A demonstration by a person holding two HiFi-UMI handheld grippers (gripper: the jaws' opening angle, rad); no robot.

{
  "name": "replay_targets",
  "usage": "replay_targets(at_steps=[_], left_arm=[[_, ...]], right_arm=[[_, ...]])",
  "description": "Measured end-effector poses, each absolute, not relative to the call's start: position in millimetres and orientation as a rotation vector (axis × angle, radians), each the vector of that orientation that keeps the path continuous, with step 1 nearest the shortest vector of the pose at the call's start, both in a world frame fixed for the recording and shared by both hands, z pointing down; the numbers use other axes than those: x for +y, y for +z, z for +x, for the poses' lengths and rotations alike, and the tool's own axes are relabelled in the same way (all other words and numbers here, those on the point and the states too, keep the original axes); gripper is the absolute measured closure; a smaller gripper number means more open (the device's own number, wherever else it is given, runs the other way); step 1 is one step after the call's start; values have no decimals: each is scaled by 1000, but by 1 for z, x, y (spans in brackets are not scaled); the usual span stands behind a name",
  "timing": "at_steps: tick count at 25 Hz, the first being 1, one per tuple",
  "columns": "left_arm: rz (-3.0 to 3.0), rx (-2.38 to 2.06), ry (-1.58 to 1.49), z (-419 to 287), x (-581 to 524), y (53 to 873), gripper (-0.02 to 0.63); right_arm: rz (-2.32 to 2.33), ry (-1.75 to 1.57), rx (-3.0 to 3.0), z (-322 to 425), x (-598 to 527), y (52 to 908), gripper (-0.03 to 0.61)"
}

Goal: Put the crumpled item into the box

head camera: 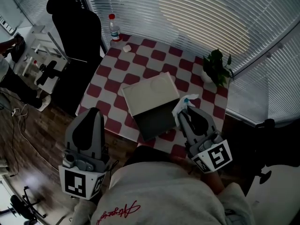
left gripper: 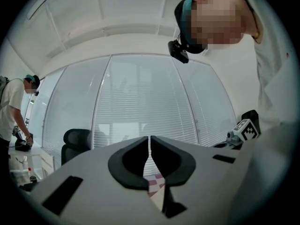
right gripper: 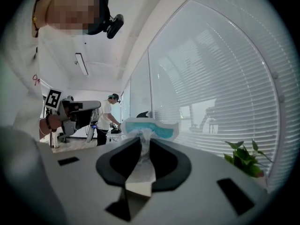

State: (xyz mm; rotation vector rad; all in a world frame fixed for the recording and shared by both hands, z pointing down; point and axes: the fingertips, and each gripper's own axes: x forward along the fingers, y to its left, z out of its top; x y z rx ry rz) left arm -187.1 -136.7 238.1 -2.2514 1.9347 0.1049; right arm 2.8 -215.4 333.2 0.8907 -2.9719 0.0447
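Checkered table (head camera: 117, 64) beneath window blinds, my right gripper (head camera: 184, 112) pinching the crumpled item (head camera: 183, 102) just at the open box (head camera: 152, 121) right edge, my left gripper (head camera: 93, 111) pressed together on nothing, off the table's near-left edge, bare checks beyond the box, plant (head camera: 216, 67) at the far-right corner.

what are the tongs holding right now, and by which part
The right tongs pinch the crumpled white-and-blue item by its white lower part; its blue-trimmed top pokes out past the tips. The left tongs are shut on nothing.
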Motion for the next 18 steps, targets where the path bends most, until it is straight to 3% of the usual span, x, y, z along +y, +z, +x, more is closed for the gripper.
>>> replay_targets(at_steps=[18], left_arm=[[-2248,1942,89,-187,-135,239,586]], right_arm=[[868,78,-2909,-5,-224,365,502]])
